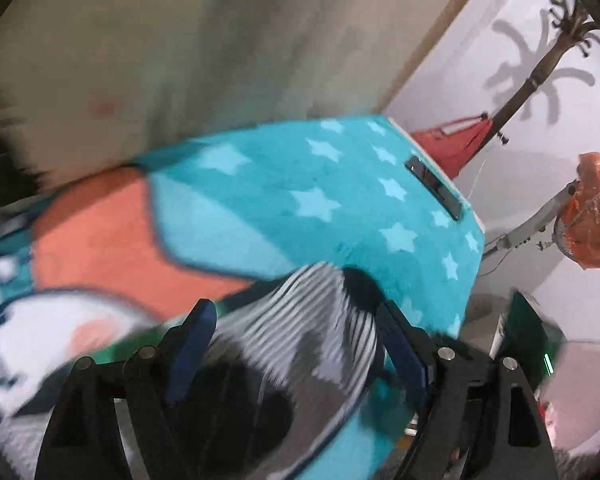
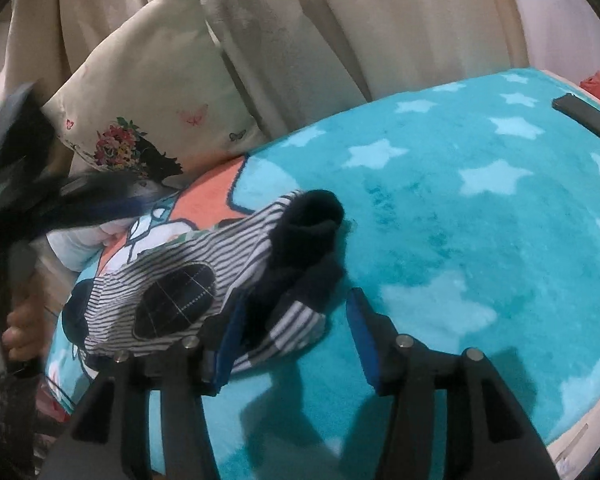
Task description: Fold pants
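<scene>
Looking down my right gripper [image 2: 296,340] first: the jaws are spread wide, nothing pinched, hovering just over the near end of the pants [image 2: 204,276]. The left finger [image 2: 230,340] sits right at the striped fabric, though I can't tell if it's actually touching. The pants are a small striped pair with a dark oval knee patch [image 2: 176,300] and navy cuffs [image 2: 308,216], lying bunched on the blanket [image 2: 460,220], which is teal with pale stars and an orange cartoon print toward the left.

On the left wrist view it's all motion blur, but my left gripper [image 1: 296,340] is open too, fingers either side of the striped cloth [image 1: 300,320] without closing on it. In the right view that gripper shows as a dark smear at the far left edge [image 2: 32,200].

Further back: a cream pillow [image 2: 148,92] with a flower print leans against beige curtains [image 2: 340,20]. A dark flat bar [image 1: 434,186] lies near the blanket's far edge. Past that, a red bag [image 1: 452,148] hangs from a coat stand [image 1: 540,76] by the white wall; what's inside isn't visible.
</scene>
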`<state>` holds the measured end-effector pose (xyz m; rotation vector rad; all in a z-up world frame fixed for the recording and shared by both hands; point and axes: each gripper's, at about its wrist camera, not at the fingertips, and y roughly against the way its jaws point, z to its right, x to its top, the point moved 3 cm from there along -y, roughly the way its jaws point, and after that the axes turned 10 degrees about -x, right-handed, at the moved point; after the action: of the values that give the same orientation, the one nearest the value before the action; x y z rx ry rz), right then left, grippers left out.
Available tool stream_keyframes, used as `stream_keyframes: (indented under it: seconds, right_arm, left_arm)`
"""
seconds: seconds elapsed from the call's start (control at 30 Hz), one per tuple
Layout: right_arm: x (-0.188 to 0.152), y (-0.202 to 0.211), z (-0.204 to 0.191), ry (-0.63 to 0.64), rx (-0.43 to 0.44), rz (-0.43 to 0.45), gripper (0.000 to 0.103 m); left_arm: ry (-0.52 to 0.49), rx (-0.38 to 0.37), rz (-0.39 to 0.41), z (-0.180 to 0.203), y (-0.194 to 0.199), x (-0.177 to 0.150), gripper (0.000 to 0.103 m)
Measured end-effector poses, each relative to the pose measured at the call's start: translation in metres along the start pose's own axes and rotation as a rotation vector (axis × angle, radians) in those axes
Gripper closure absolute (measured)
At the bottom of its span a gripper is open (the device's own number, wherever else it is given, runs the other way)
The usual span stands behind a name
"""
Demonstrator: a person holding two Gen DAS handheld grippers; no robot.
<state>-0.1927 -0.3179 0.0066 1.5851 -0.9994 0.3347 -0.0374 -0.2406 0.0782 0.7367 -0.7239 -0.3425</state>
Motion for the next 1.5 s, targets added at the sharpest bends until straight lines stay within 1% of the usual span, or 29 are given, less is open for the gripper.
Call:
stream_keyframes:
  seconds: [0.07, 0.13, 0.27, 0.3, 0.33, 0.37, 0.4, 0.43, 0.47, 0.53, 0.57, 0.6, 0.63, 0.67, 0.73, 0.8, 0.87, 0.9, 0.97, 1.0, 1.07, 1.13, 1.17, 1.2, 1.27, 1.33, 1.37, 1.43, 1.5]
  right_arm:
    - [0.0, -0.003, -0.003, 0.01, -0.016, -0.007, 0.052]
    - [0.0, -0.005, -0.005, 0.009, -0.015, -0.01, 0.052]
    - [-0.002, -0.006, -0.004, -0.005, 0.001, -0.012, 0.044]
    - [-0.003, -0.007, -0.004, -0.012, 0.008, -0.012, 0.043]
    - [-0.003, -0.008, -0.003, -0.021, 0.015, -0.009, 0.04]
    - [-0.003, -0.009, -0.003, -0.031, 0.026, -0.006, 0.038]
    - [-0.003, -0.009, -0.002, -0.048, 0.044, -0.002, 0.038]
    - [-0.002, -0.009, -0.001, -0.059, 0.053, -0.001, 0.038]
    - [-0.002, -0.01, 0.0, -0.072, 0.062, 0.001, 0.038]
    - [0.001, -0.012, -0.002, -0.071, 0.067, 0.0, 0.04]
    - [0.002, -0.014, -0.005, -0.056, 0.068, -0.003, 0.06]
    - [0.003, -0.015, -0.008, -0.037, 0.063, -0.008, 0.075]
    - [0.005, -0.017, -0.012, -0.023, 0.06, -0.02, 0.087]
    - [0.007, -0.016, -0.016, -0.02, 0.082, -0.024, 0.088]
    - [0.011, -0.009, -0.029, 0.014, 0.112, 0.0, 0.088]
    - [0.014, 0.001, -0.051, 0.09, 0.138, 0.042, 0.088]
    - [0.012, 0.006, -0.072, 0.163, 0.163, 0.06, 0.088]
    - [0.008, 0.007, -0.086, 0.206, 0.178, 0.063, 0.087]
    - [-0.002, 0.001, -0.116, 0.309, 0.201, 0.054, 0.081]
    - [-0.006, -0.003, -0.124, 0.339, 0.209, 0.046, 0.079]
    - [-0.021, -0.018, -0.148, 0.42, 0.252, -0.004, 0.068]
    - [-0.036, -0.035, -0.167, 0.485, 0.271, -0.083, 0.066]
    - [-0.039, -0.037, -0.171, 0.504, 0.258, -0.088, 0.062]
    - [-0.04, -0.034, -0.173, 0.522, 0.249, -0.074, 0.061]
    - [-0.032, -0.018, -0.171, 0.515, 0.288, -0.077, 0.061]
    - [-0.018, 0.002, -0.164, 0.465, 0.332, -0.054, 0.061]
    - [-0.008, 0.008, -0.162, 0.447, 0.33, -0.03, 0.062]
    - [0.009, 0.013, -0.161, 0.428, 0.265, 0.004, 0.062]
    - [0.017, -0.001, -0.164, 0.417, 0.229, 0.003, 0.066]
  left_arm:
    - [-0.014, 0.009, -0.04, 0.002, -0.033, 0.015, 0.018]
    - [-0.03, -0.008, -0.092, 0.006, -0.062, 0.021, 0.018]
    - [-0.073, -0.007, -0.182, 0.013, -0.099, 0.017, 0.018]
    - [-0.084, 0.003, -0.195, 0.016, -0.106, 0.014, 0.018]
    - [-0.11, 0.022, -0.182, 0.019, -0.108, 0.014, 0.018]
    - [-0.123, 0.022, -0.193, 0.022, -0.109, 0.012, 0.018]
    - [-0.127, 0.035, -0.189, 0.024, -0.108, 0.011, 0.021]
    - [-0.129, 0.041, -0.186, 0.024, -0.107, 0.011, 0.04]
    - [-0.135, 0.042, -0.19, 0.024, -0.107, 0.01, 0.063]
    - [-0.139, 0.055, -0.183, 0.022, -0.104, 0.008, 0.069]
    - [-0.139, 0.055, -0.179, 0.02, -0.103, 0.007, 0.074]
    - [-0.137, 0.057, -0.171, 0.019, -0.099, 0.006, 0.076]
    - [-0.131, 0.054, -0.154, 0.018, -0.091, 0.005, 0.076]
    - [-0.123, 0.049, -0.141, 0.018, -0.086, 0.006, 0.077]
    - [-0.101, 0.03, -0.091, 0.014, -0.063, 0.004, 0.077]
    - [-0.083, 0.032, -0.026, 0.008, -0.033, 0.0, 0.077]
    - [-0.045, 0.064, 0.05, -0.007, 0.002, -0.009, 0.076]
    - [-0.023, 0.087, 0.08, -0.014, 0.012, -0.013, 0.075]
    - [0.058, 0.142, 0.147, -0.043, 0.042, -0.029, 0.058]
    - [0.088, 0.143, 0.162, -0.052, 0.05, -0.034, 0.056]
    - [0.187, 0.123, 0.199, -0.08, 0.074, -0.055, 0.055]
    - [0.243, 0.126, 0.231, -0.093, 0.095, -0.075, 0.054]
    - [0.264, 0.148, 0.254, -0.099, 0.109, -0.087, 0.05]
    - [0.273, 0.165, 0.272, -0.1, 0.117, -0.096, 0.048]
    - [0.291, 0.221, 0.33, -0.104, 0.146, -0.121, 0.04]
    - [0.291, 0.253, 0.383, -0.106, 0.168, -0.139, 0.038]
    - [0.297, 0.27, 0.41, -0.109, 0.179, -0.147, 0.038]
    - [0.33, 0.313, 0.475, -0.118, 0.199, -0.163, 0.038]
    - [0.386, 0.351, 0.551, -0.133, 0.221, -0.181, 0.038]
